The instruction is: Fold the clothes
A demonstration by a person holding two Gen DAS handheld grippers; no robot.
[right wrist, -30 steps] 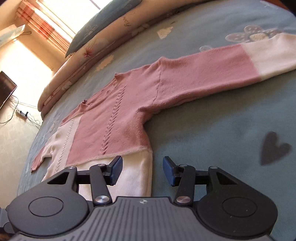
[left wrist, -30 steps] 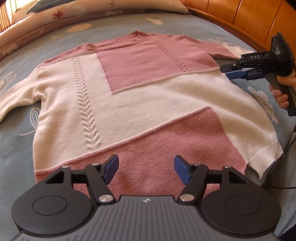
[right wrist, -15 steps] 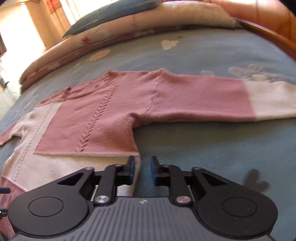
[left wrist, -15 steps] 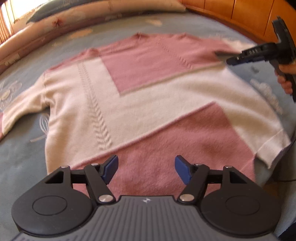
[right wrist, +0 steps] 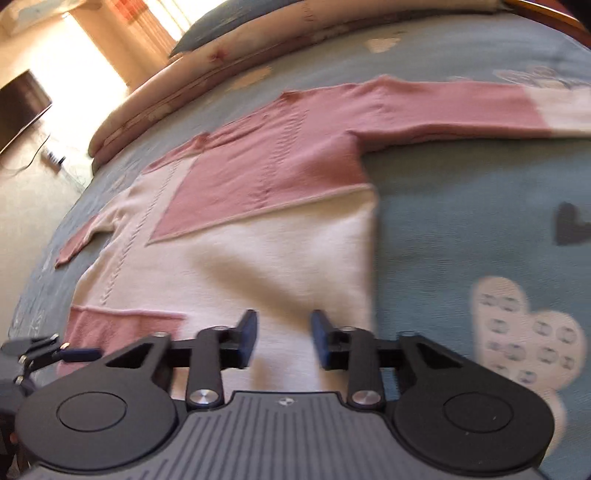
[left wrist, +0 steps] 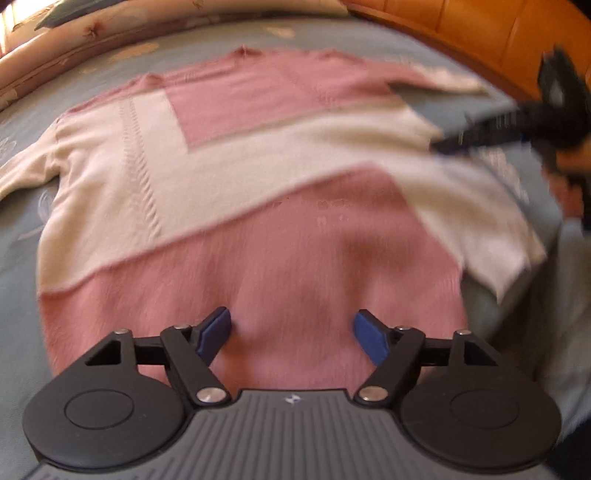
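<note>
On a blue bedspread (right wrist: 461, 229) a pink-and-cream sweater (left wrist: 236, 192) lies flat, sleeves outstretched. Left gripper (left wrist: 291, 334) has just widened, spread empty above the hem; right gripper (right wrist: 282, 338) is narrowly parted, empty, over the side edge. Folding seems unstarted; next, pinch an edge.

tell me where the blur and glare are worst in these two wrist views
Left wrist view: the pink and cream knitted sweater is motion-smeared, the right gripper streaked at the right edge. Right wrist view: milder smear on the blue bedspread, the sunlit curtained window blown out, the left gripper fairly sharp.
</note>
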